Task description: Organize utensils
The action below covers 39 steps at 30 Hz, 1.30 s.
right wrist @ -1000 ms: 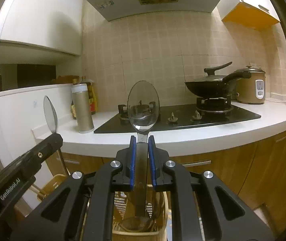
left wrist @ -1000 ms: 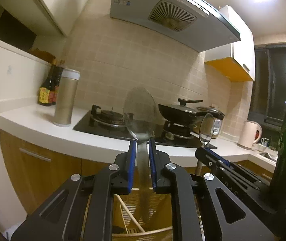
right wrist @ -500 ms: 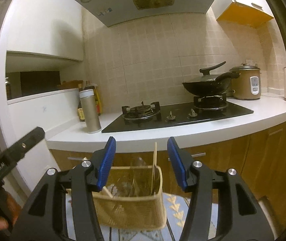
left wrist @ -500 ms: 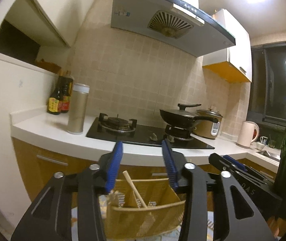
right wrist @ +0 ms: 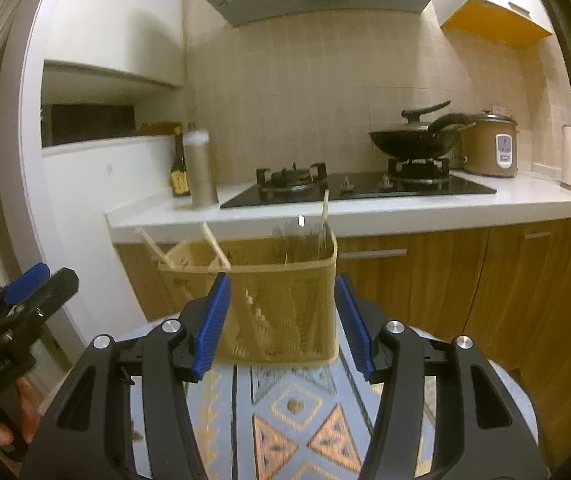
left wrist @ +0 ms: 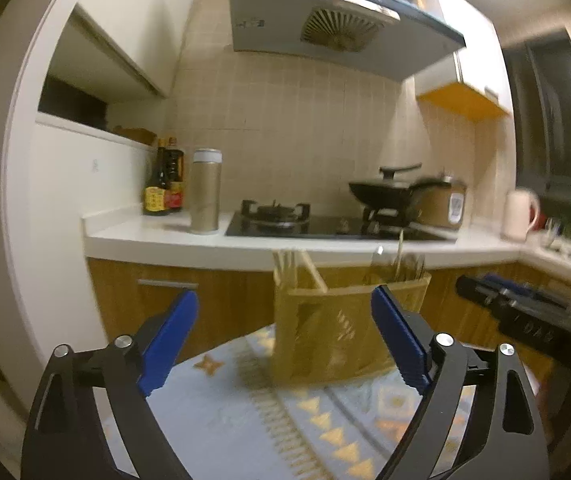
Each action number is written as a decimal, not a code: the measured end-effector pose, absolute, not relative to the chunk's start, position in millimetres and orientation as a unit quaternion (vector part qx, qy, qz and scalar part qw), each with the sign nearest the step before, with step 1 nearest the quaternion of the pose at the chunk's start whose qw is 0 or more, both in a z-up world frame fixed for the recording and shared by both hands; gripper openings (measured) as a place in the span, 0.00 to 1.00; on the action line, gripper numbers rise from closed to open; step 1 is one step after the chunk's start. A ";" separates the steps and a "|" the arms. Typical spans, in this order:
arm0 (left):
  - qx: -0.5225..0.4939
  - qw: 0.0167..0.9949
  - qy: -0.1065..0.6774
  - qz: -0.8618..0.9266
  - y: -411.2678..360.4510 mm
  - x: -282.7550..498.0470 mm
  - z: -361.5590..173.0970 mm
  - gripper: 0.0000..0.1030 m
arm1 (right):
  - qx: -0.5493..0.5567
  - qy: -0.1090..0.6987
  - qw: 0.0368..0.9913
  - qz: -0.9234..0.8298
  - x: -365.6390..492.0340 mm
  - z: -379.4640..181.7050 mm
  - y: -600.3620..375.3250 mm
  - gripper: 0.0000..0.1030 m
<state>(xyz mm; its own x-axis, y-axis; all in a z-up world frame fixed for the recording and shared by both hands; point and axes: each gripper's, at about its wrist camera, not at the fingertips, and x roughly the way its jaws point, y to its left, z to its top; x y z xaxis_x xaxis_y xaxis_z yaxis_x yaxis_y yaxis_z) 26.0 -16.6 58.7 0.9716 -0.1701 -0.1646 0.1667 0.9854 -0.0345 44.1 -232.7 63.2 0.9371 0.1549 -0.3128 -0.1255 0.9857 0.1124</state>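
Both spoons are gone from the tongs since a second ago: left tongs (left wrist: 283, 342) and right tongs (right wrist: 281, 320) now stand with their blue pads spread wide and nothing between them, pulled farther back from the wicker utensil basket (right wrist: 281, 300) than half a second earlier. That basket sits on a table under a patterned cloth (right wrist: 289, 408), in front of the kitchen counter (right wrist: 365, 208). Metal utensils (right wrist: 301, 236) stand upright in its right-hand compartment, handles down, packed together so they prop one another; blur hides how many there are. Wooden chopsticks (right wrist: 215, 246) lean at a slant in the left-hand compartment, resting against the rim. One pale stick (right wrist: 325, 210) rises straight among the metal pieces. Seen from the left wrist, the basket (left wrist: 345, 320) lies ahead and a little right, with the right tongs' body (left wrist: 525, 308) beside it. From the right wrist, the left tongs (right wrist: 25, 284) hang off to the left, well clear. By the look of it, the sorting by kind is largely done, and the wide-open pads suggest a release just finished, not a new grasp.
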 end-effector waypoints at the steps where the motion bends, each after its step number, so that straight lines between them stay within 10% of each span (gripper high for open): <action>1: 0.005 0.994 0.081 -0.074 -19.7 23.1 53.3 0.91 | 0.043 0.158 0.985 0.062 40.9 58.4 -233.6 0.54; 12: 0.043 0.993 0.104 -0.033 -30.6 36.4 13.2 0.93 | 0.043 0.164 0.985 0.037 49.3 22.5 -243.9 0.70; 39: 0.030 0.990 0.141 -0.002 -20.7 52.7 1.2 0.93 | 0.022 0.197 0.979 0.044 63.6 4.5 -240.3 0.71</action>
<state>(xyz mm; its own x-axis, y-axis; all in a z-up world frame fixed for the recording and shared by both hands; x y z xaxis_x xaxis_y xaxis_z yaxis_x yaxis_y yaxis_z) 52.7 -20.7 1.2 0.9605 0.0051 -0.2783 0.0118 0.9982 0.0588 63.6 -240.3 4.5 0.9186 0.0958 -0.3833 -0.0784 0.9951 0.0608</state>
